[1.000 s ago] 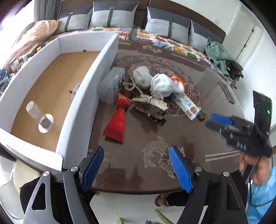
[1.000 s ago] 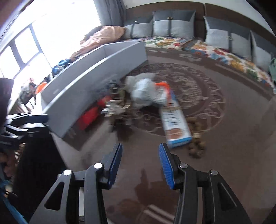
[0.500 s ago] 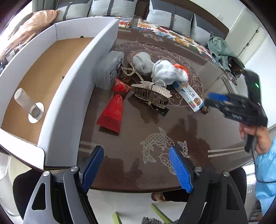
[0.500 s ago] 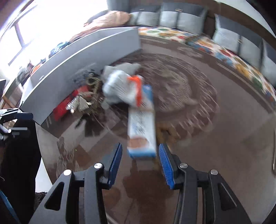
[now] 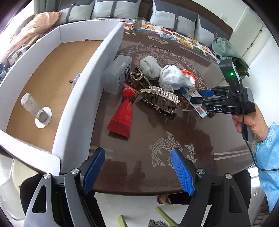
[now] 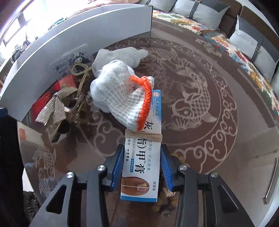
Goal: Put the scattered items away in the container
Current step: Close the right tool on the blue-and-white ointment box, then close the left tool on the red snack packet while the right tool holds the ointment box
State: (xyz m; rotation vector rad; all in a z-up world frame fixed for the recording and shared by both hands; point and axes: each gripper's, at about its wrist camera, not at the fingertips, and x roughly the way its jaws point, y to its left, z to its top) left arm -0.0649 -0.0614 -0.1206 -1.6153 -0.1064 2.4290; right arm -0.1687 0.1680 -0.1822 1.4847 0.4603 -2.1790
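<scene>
Left view: left claw [image 5: 137, 172] spread, empty, near surface [image 5: 174, 136] edge; container [image 5: 52, 75] to its left. Right view: right claw [image 6: 142, 167] straddling cream box [image 6: 143, 157], pads [image 6: 118, 167] flanking, contact unclear; long axis running straight ahead, far end under glove [image 6: 122, 97].

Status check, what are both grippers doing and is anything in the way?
Left gripper open, empty. Right gripper straddling the nail cream box, grip unconfirmed. White glove lies over the box's far end.

Home living room: cushioned sofa [image 5: 122, 10] behind patterned brown table [image 5: 139, 148].
</scene>
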